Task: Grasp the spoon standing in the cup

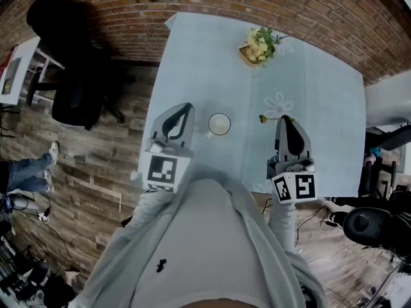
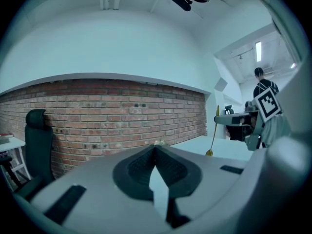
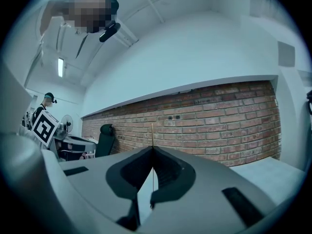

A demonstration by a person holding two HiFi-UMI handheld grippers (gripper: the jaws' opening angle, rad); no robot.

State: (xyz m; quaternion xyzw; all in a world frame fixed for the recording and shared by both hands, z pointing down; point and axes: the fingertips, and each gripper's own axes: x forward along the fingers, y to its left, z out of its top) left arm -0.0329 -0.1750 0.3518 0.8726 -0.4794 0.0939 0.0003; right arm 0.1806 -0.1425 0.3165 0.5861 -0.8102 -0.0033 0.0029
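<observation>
The spoon [image 1: 270, 118] is not in the cup [image 1: 219, 124]. It sits at the very tips of the right gripper [image 1: 284, 118], clear of the table [image 1: 321, 95]. In the left gripper view it hangs upright, with its handle above that gripper's jaws and its bowl below them, out over the cloth.

The main risk, as I judge it, is the thinness of the hold. Only a narrow part of a slim, smooth handle is pinched, right at the tips. A jolt or a roll of the wrist could let the spoon swivel in the pads or slide out and drop onto the table. Swinging the hanging bowl leftward could also knock the cup.

In the right gripper view the jaws are closed on the handle, which shows as a fine line running up between them and a little past their tips. The left gripper [image 2: 155, 146] has its jaws together at the tips, with nothing between them and nothing touching them.

The cup stands ahead of the right gripper and to its left, just to the right of the left gripper's tips, and looks empty. Well beyond both grippers, a small bunch of flowers [image 1: 260, 43] sits near the far edge of the table.
</observation>
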